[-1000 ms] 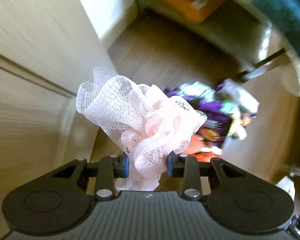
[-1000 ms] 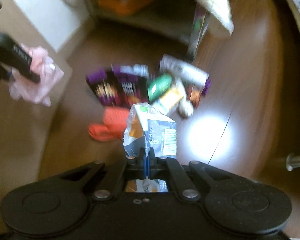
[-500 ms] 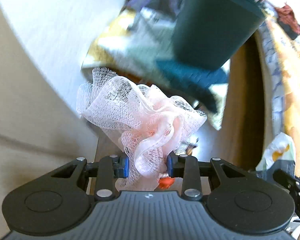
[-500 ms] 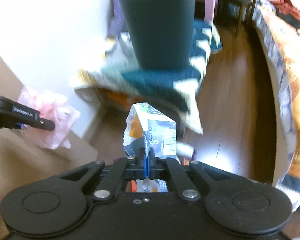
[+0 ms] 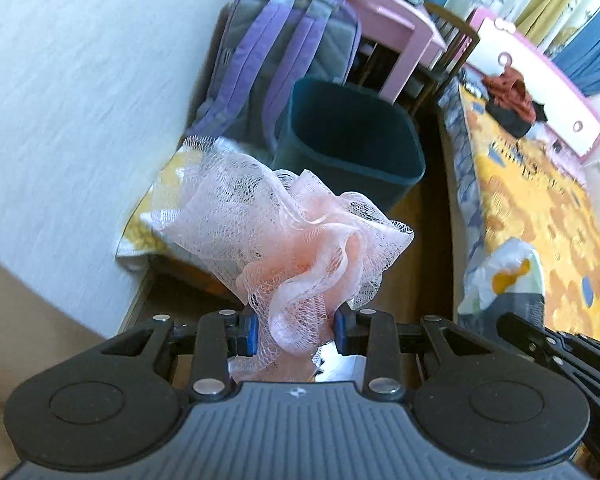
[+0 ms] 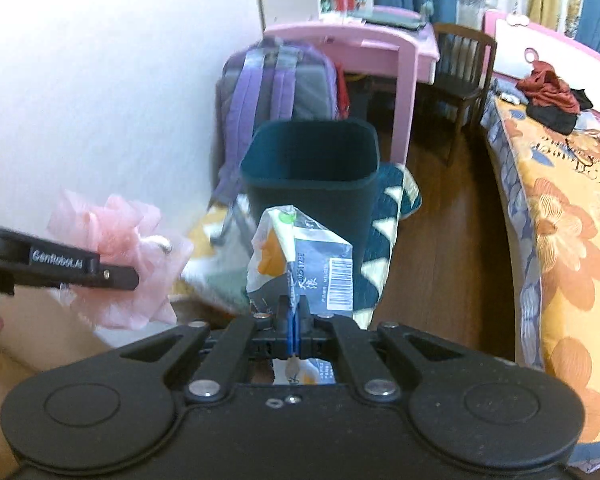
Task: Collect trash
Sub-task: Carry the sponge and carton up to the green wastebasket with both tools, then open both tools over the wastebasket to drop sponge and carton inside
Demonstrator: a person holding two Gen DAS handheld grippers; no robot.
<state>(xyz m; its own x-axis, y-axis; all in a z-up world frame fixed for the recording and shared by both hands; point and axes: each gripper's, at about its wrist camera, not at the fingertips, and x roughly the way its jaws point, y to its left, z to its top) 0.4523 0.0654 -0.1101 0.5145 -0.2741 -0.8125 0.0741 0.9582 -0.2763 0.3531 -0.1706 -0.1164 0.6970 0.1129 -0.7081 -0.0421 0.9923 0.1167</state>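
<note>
Carrying two pieces of trash toward the bin, both tongs are loaded and neither has let go. The left tongs (image 5: 294, 330) are closed part-way around a bunched pink net sponge (image 5: 288, 240), pinched near its base, the rest billowing forward of the fingers. The right tongs (image 6: 294, 320) are closed almost fully on the lower edge of a flattened drink carton (image 6: 300, 264), which stands upright ahead of them.

The dark bin (image 6: 312, 172) stands ahead of both tongs, beyond the carton and apart from it, mouth open and facing up; nothing can be made out inside it, the interior being in shadow. A purple backpack (image 6: 276, 84) leans behind the bin, a pink desk (image 6: 376, 40) beyond that, and a bed (image 6: 560, 200) runs along the right.

Assessment: pick-up of these two items is done; delivery is not. Both loads remain short of the bin's rim and must be brought over the opening and released. Whether other trash remains elsewhere cannot be told from these views.
</note>
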